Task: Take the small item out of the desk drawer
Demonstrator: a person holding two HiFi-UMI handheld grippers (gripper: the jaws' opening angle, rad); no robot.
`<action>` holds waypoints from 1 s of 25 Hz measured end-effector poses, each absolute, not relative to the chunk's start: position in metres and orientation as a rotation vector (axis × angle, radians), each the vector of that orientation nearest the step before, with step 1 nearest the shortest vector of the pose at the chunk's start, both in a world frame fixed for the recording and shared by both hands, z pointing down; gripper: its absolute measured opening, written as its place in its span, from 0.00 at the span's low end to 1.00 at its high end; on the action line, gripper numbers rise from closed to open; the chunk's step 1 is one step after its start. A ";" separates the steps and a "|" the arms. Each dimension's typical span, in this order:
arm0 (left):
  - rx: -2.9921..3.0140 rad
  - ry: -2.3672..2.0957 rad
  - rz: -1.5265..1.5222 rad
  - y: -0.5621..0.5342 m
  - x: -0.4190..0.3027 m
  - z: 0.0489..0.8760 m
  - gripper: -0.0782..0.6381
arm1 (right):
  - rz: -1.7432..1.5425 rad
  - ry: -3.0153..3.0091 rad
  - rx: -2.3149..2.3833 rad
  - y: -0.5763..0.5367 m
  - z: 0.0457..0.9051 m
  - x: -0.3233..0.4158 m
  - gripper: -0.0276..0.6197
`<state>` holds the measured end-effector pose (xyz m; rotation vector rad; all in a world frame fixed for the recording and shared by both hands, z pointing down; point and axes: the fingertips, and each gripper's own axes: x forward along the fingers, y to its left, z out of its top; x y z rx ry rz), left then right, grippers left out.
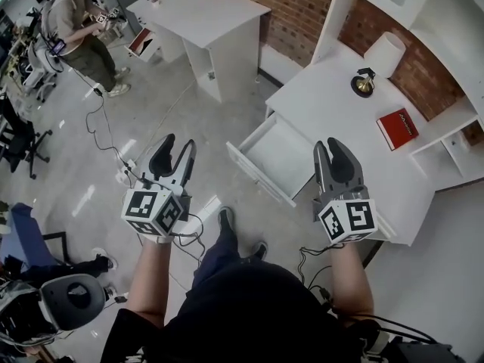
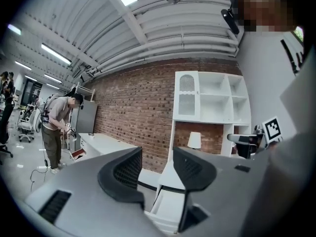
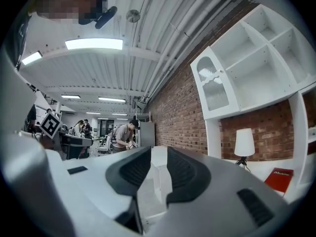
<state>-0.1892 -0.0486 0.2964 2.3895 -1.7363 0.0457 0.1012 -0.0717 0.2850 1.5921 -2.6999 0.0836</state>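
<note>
While the person stands over the grey floor [image 1: 162, 89] in the head view, the left hand-held gripper [image 1: 178, 146] sits left of centre and the right hand-held gripper [image 1: 333, 146] right of centre, both pointing toward the top of the frame. Each shows its jaws apart with nothing between them. The drawer [image 1: 281, 156] stands pulled open at centre frame, between the two grippers and just above them, projecting from the white counter [image 1: 325, 104] at right. Its visible interior is plain white; the small item cannot be made out in it. On the counter lie a red book [image 1: 397, 128] at right, a white lamp [image 1: 384, 54] at upper right and a small dark and brass object [image 1: 364, 83] just below the lamp. A second white counter [image 1: 200, 10] stands at top centre, and another person [image 1: 79, 32] stands at upper left.

Left gripper view: the jaws stand well apart and hold nothing. Through the gap, at bottom centre, the open drawer shows; the lamp and white shelving [image 2: 212, 100] against a brick wall [image 2: 133, 112] fill the middle.

Right gripper view: the jaws are parted by a narrower gap and clamp nothing; only white furniture surfaces show between them. The red book sits at the lower right edge.
</note>
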 end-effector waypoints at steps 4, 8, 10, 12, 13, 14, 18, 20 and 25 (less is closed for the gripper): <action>2.403 -1.690 0.029 -0.092 -0.208 0.305 0.38 | 0.080 -2.657 1.616 -0.107 0.289 0.084 0.20; 2.427 -1.641 0.036 -0.141 -0.225 0.319 0.38 | 0.114 -2.609 1.641 -0.144 0.303 0.067 0.20; 2.429 -1.606 0.043 -0.162 -0.233 0.330 0.38 | 0.154 -2.583 1.651 -0.160 0.314 0.060 0.20; 2.428 -1.568 0.051 -0.183 -0.239 0.341 0.38 | 0.191 -2.554 1.664 -0.175 0.324 0.053 0.20; 2.429 -1.547 0.058 -0.192 -0.241 0.347 0.38 | 0.205 -2.538 1.668 -0.182 0.328 0.050 0.20; 2.430 -1.524 0.068 -0.201 -0.242 0.353 0.38 | 0.218 -2.521 1.670 -0.188 0.333 0.047 0.20; 2.445 -1.417 0.143 -0.226 -0.236 0.385 0.38 | 0.304 -2.462 1.627 -0.206 0.364 0.036 0.20; 2.450 -1.368 0.187 -0.234 -0.231 0.405 0.38 | 0.347 -2.452 1.565 -0.215 0.385 0.028 0.20; 2.410 -1.282 0.272 -0.246 -0.219 0.454 0.38 | 0.429 -2.367 1.515 -0.237 0.440 0.032 0.20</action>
